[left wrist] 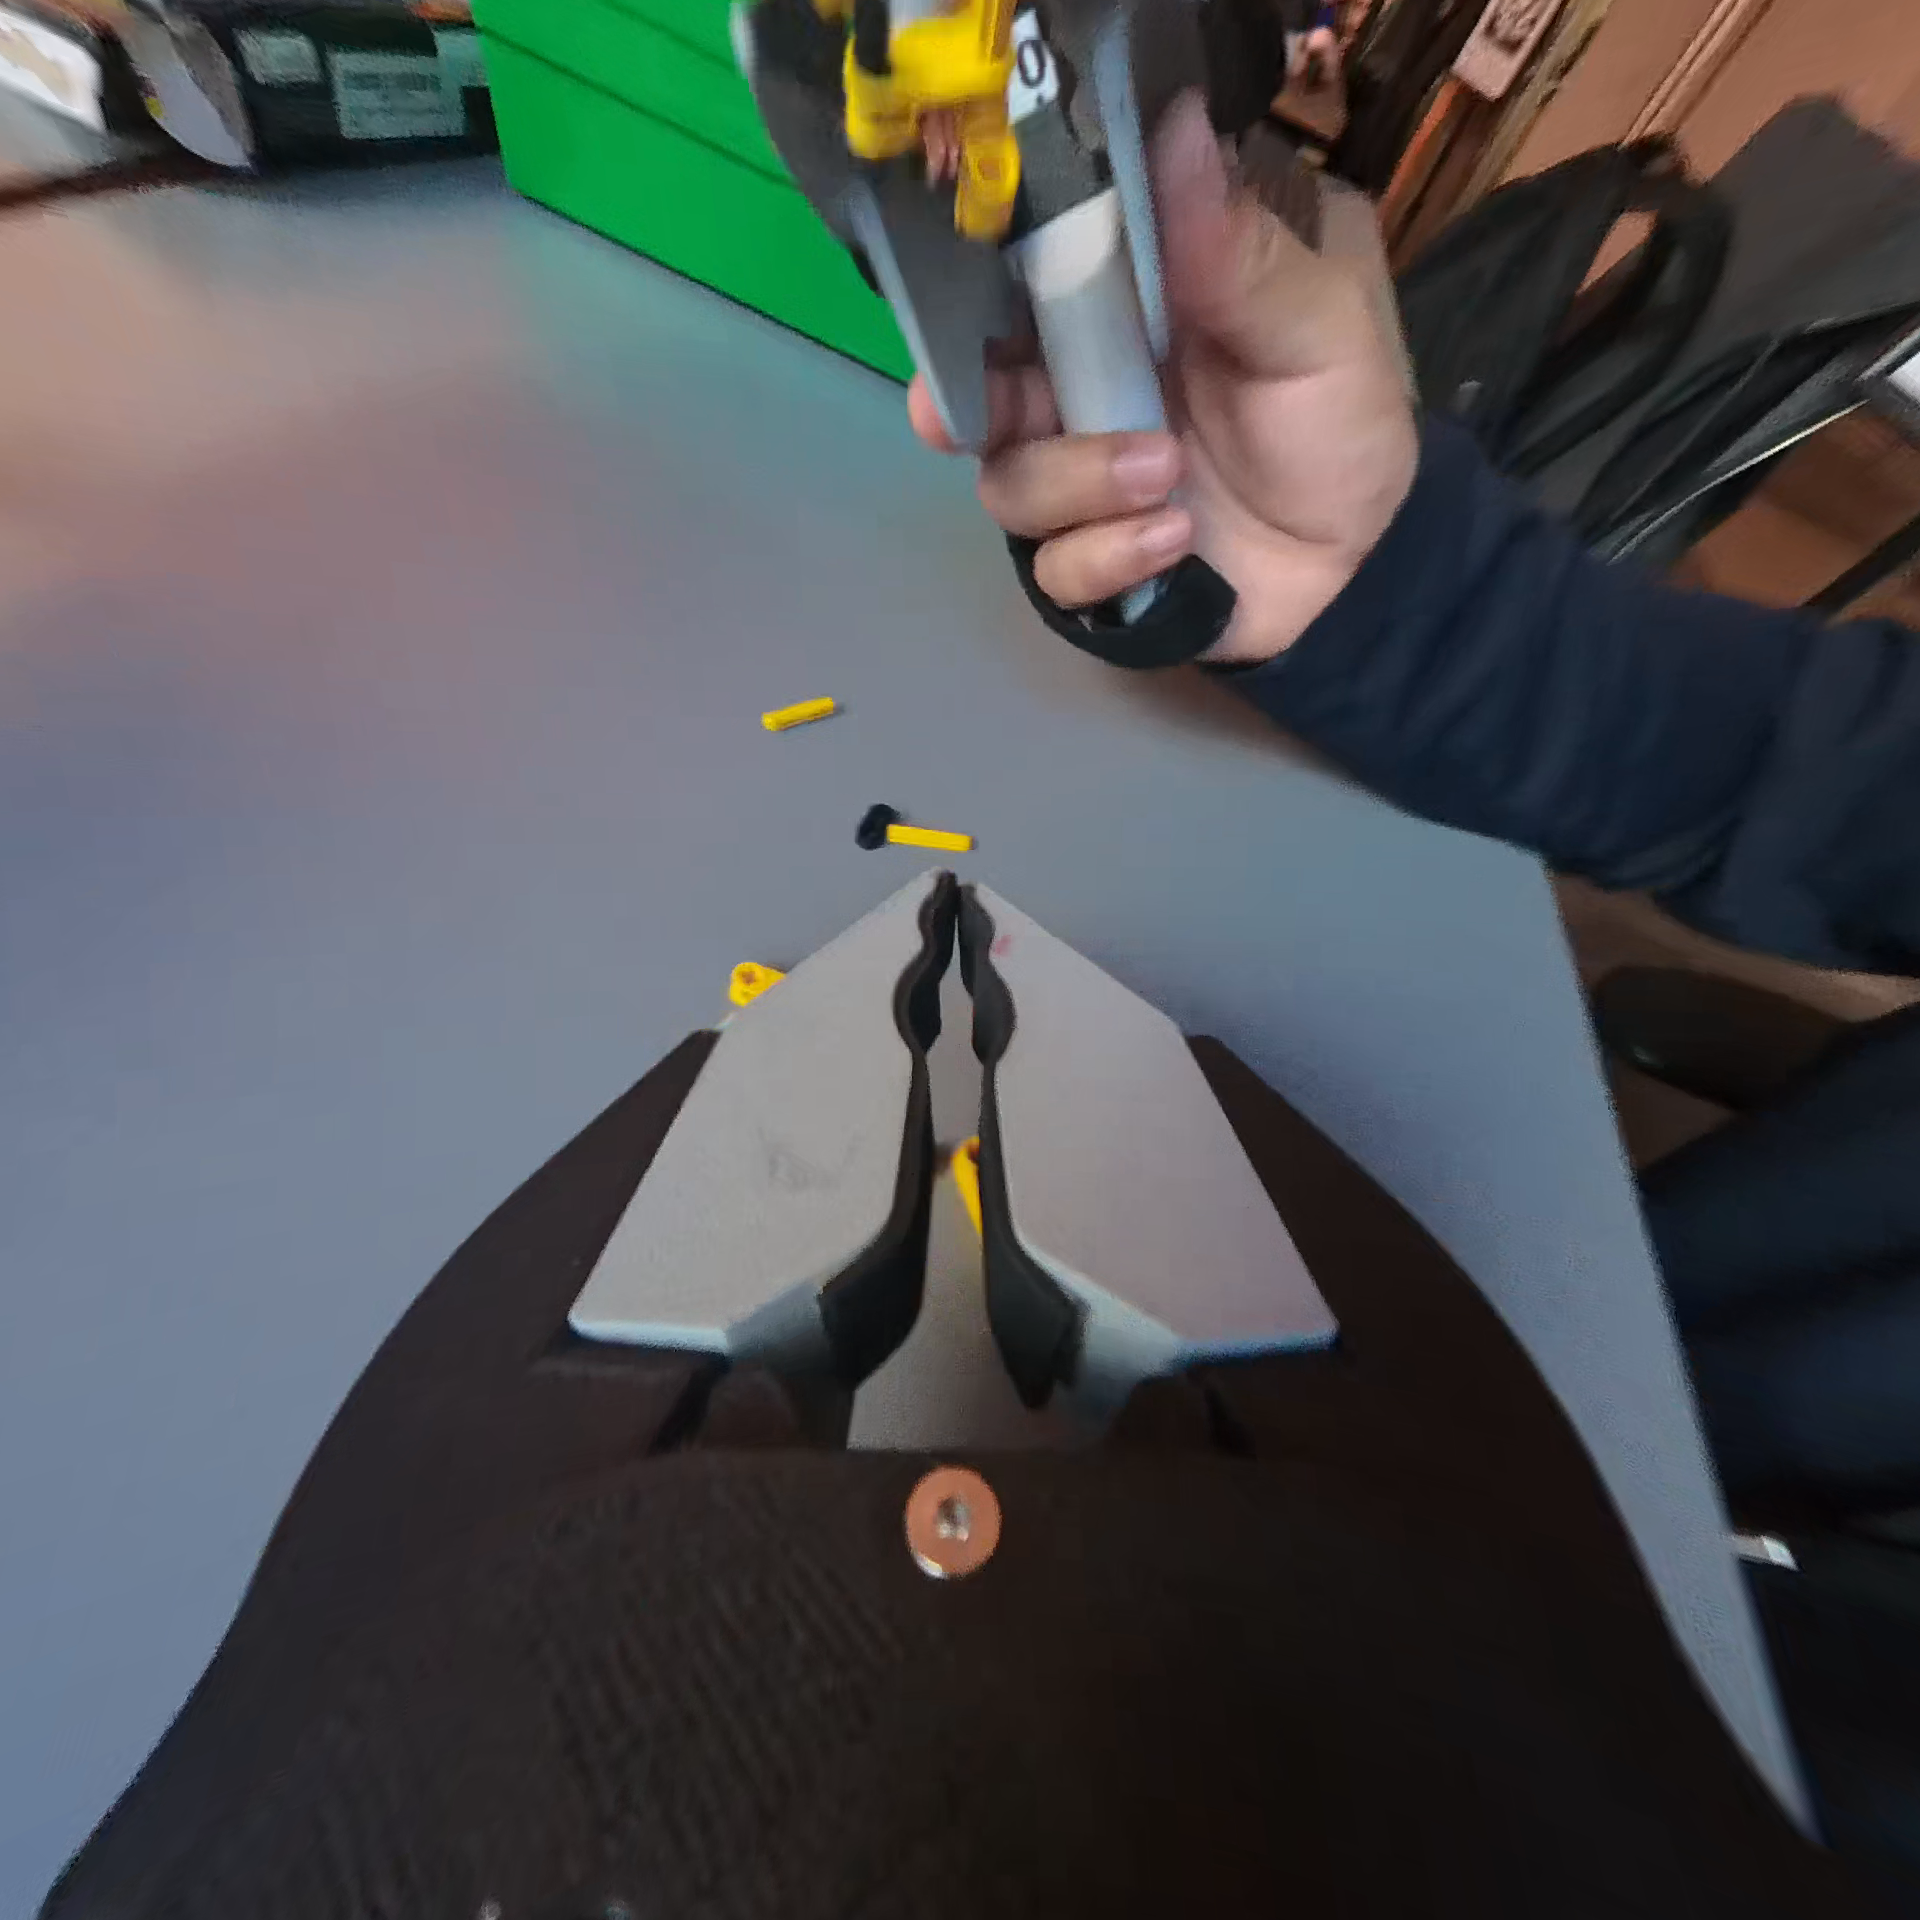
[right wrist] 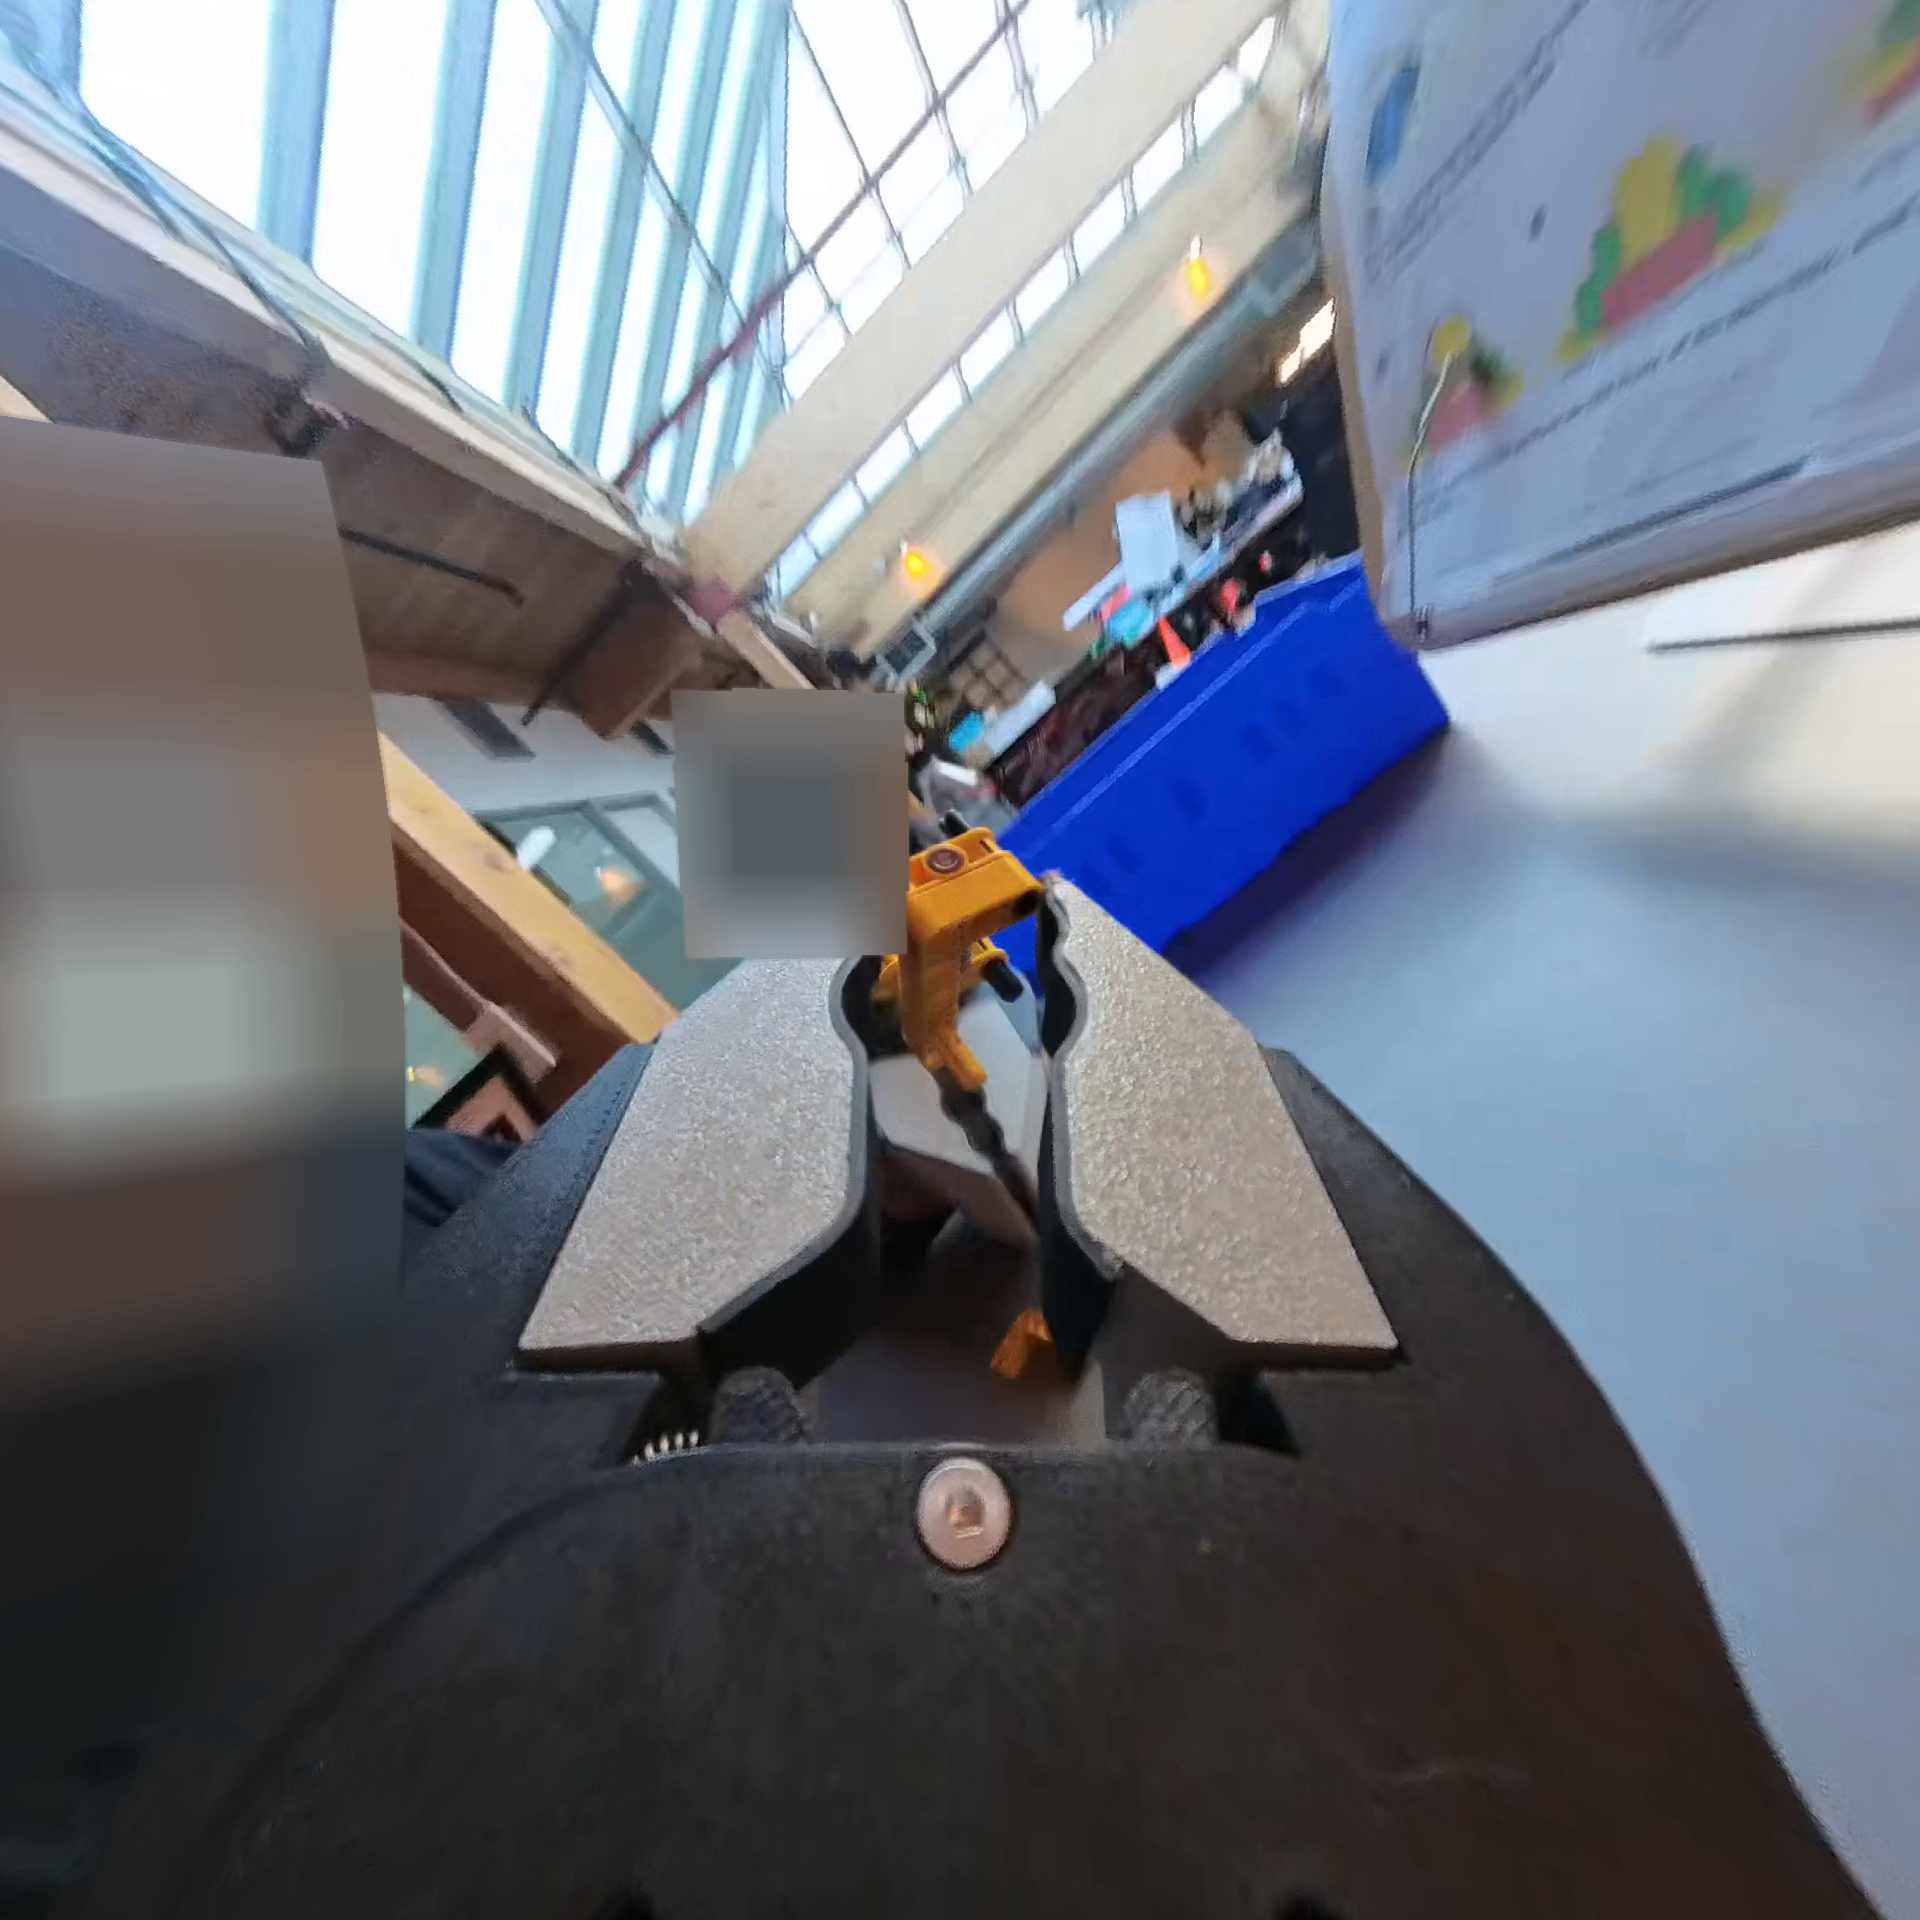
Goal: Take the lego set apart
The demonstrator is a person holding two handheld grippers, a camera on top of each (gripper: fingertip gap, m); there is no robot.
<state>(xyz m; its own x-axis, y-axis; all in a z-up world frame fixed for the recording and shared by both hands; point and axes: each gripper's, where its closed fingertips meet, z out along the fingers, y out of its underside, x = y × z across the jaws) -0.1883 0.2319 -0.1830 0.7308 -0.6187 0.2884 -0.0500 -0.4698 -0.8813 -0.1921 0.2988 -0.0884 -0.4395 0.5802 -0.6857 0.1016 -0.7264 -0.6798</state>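
Observation:
My left gripper is shut and empty, low over the grey table. Loose pieces lie just ahead of it: a yellow pin, a yellow pin with a black head and a small yellow piece by the left finger. Another yellow piece shows on the table through the gap between the fingers. My right gripper is raised and tilted upward, shut on the yellow lego assembly, from which a black axle hangs. The assembly also shows at the top of the left wrist view.
A person's hand in a dark sleeve holds the right gripper above the table. A green box stands at the back, a blue bin and a white printed box beside the right gripper. The table's right edge borders a black chair. The left gripper's tips are roughly 12 centimetres from the right gripper's. About 12 centimetres separates my left fingertips from the yellow pin.

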